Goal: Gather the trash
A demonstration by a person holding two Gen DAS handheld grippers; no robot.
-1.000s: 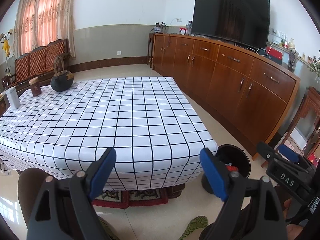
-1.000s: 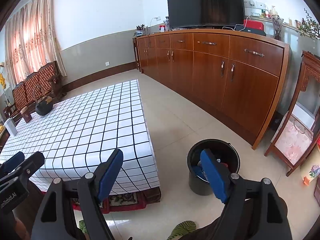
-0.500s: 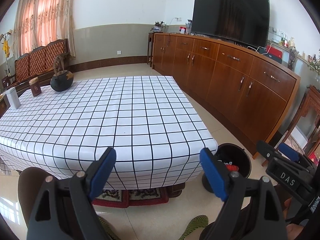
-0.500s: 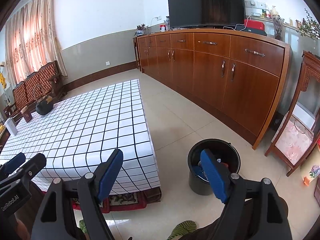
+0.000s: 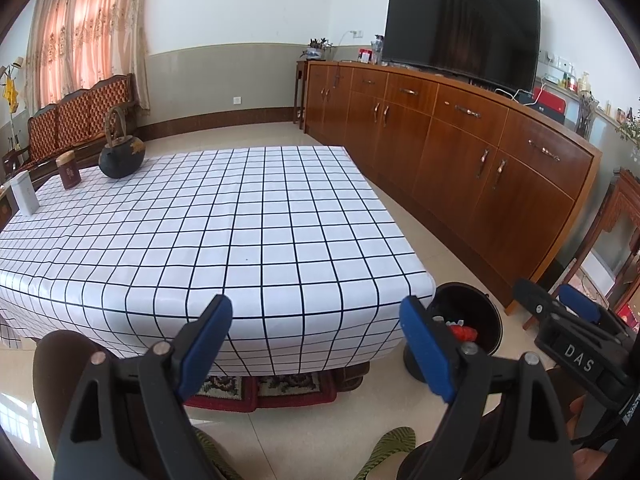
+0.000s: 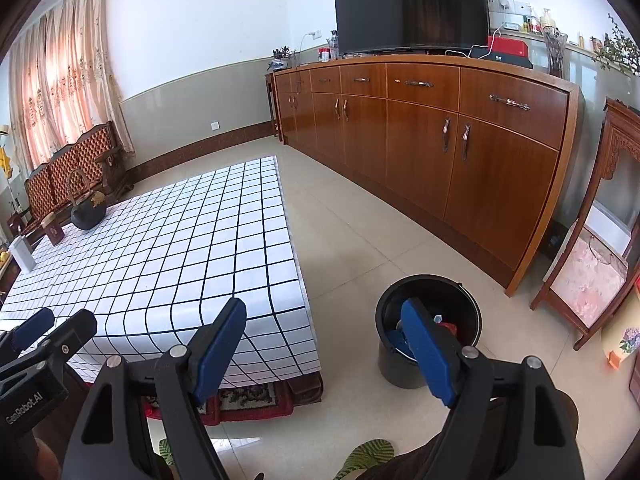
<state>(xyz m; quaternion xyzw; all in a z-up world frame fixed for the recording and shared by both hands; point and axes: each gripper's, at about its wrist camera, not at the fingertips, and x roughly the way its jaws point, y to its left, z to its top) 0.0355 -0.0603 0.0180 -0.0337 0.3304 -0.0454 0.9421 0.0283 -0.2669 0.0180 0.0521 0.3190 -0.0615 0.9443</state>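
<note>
Both the left hand-held gripper (image 5: 316, 334) and the right hand-held gripper (image 6: 326, 338) are wide apart and hold nothing. The trash (red and blue pieces) lies in the black bucket (image 6: 428, 288) beside the counter (image 5: 208, 220). I see no loose trash, so scan the counter edges slowly before closing.

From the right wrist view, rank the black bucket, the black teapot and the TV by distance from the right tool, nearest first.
1. Black bucket: on the floor just ahead of the right tool, behind its right finger.
2. Black teapot: far left end of the checked table.
3. TV: on the wooden sideboard against the back wall.
</note>
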